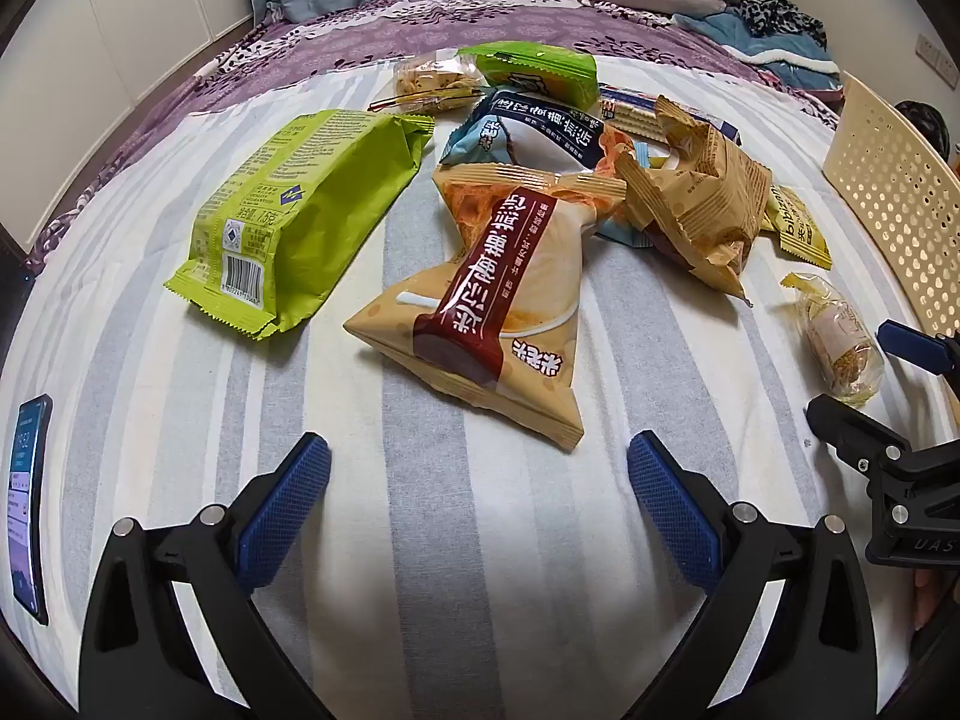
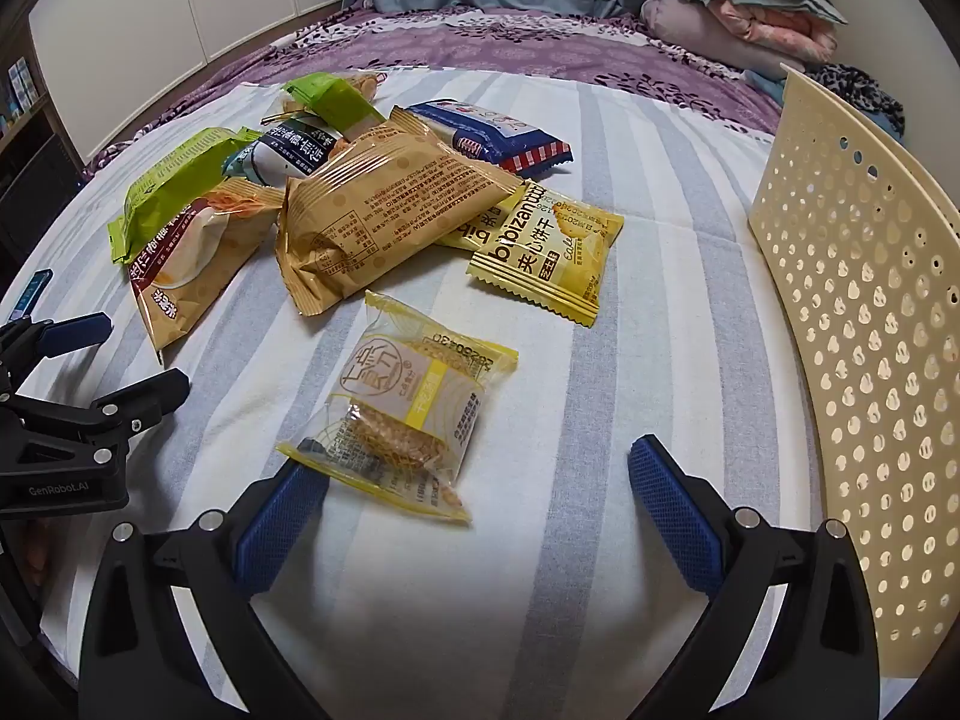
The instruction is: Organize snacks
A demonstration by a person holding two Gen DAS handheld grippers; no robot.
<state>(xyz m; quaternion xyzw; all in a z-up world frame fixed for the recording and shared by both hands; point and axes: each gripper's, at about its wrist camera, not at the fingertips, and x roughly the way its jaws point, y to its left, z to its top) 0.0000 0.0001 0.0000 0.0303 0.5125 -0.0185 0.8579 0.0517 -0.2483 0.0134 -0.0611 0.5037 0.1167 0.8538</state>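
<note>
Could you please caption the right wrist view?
Open right tongs approach a clear yellow-edged snack packet beside a cream basket.

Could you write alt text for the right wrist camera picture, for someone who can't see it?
The open right tool hovers over a striped bedsheet, just short of a clear yellow-edged snack packet. Beyond it lies a loose pile of snack bags, with a cream perforated basket at right and the left tool at the left edge.

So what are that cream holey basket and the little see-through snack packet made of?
The basket looks like rigid moulded plastic, matte cream: its wall is thin, evenly perforated with neat holes. The see-through packet seems to be thin glossy plastic film, since it crinkles, catches glare, and shows the snack inside; its yellow ends look heat-sealed. Neither can be confirmed by sight alone.
</note>
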